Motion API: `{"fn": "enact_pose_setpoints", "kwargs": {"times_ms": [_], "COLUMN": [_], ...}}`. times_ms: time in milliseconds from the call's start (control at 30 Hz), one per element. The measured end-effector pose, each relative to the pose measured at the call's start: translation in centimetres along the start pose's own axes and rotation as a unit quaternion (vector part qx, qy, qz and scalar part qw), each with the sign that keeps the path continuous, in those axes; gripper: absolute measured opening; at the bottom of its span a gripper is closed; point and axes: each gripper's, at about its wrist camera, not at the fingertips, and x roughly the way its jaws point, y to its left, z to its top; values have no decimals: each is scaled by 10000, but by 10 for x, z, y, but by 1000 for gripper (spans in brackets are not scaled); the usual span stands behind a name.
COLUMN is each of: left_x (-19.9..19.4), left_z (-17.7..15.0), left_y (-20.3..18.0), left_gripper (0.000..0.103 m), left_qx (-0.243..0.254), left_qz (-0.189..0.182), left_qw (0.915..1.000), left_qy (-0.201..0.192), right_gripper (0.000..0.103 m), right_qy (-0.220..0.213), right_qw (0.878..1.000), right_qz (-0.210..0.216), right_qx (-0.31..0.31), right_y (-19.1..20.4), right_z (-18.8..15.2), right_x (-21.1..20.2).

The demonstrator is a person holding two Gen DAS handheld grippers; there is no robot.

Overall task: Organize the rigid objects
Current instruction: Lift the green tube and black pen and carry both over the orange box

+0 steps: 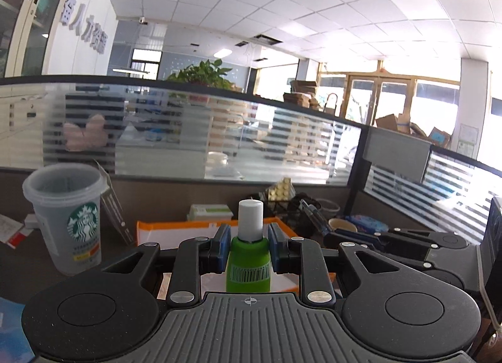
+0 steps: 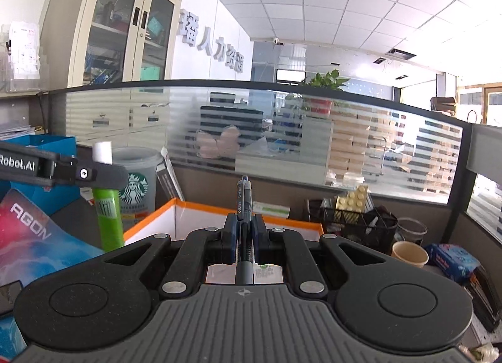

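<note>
My left gripper (image 1: 248,245) is shut on a green bottle (image 1: 249,264) with a white cap, held upright above the near edge of an orange-rimmed white box (image 1: 175,226). The same bottle (image 2: 108,215) and the left gripper (image 2: 103,175) show at the left of the right wrist view. My right gripper (image 2: 244,229) is shut on a dark blue pen (image 2: 244,200), pointing forward over the orange-rimmed box (image 2: 163,211). The right gripper (image 1: 389,236) also shows at the right of the left wrist view.
A Starbucks cup (image 1: 67,218) stands left of the box. A black mesh organiser (image 2: 357,222) with a yellow brick plate, a paper cup (image 2: 409,253) and a blue packet (image 2: 455,261) sit to the right. A frosted glass partition (image 2: 282,131) runs behind the desk.
</note>
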Motion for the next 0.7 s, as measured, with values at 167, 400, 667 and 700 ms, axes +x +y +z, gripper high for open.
{"fn": "enact_pose_setpoints", "kwargs": {"times_ms": [167, 400, 667, 700], "left_x": [8, 23, 47, 51], "left_z": [14, 30, 34, 33], "left_y": [7, 13, 25, 27], "left_gripper": [23, 23, 23, 23], "left_qx": [-86, -54, -116, -125], "left_qz": [14, 63, 129, 142], "left_qw": [9999, 9999, 9998, 9998], "left_qy": [-76, -121, -18, 9], "right_gripper": [9, 9, 9, 9], "right_qy": [18, 35, 106, 125], "right_qw": [10000, 10000, 9999, 9999], "right_qz": [-6, -3, -12, -4], "right_qx": [13, 26, 52, 56], "right_y": [-2, -2, -8, -9], "right_z": [8, 12, 16, 16], "right_x": [12, 26, 50, 54]}}
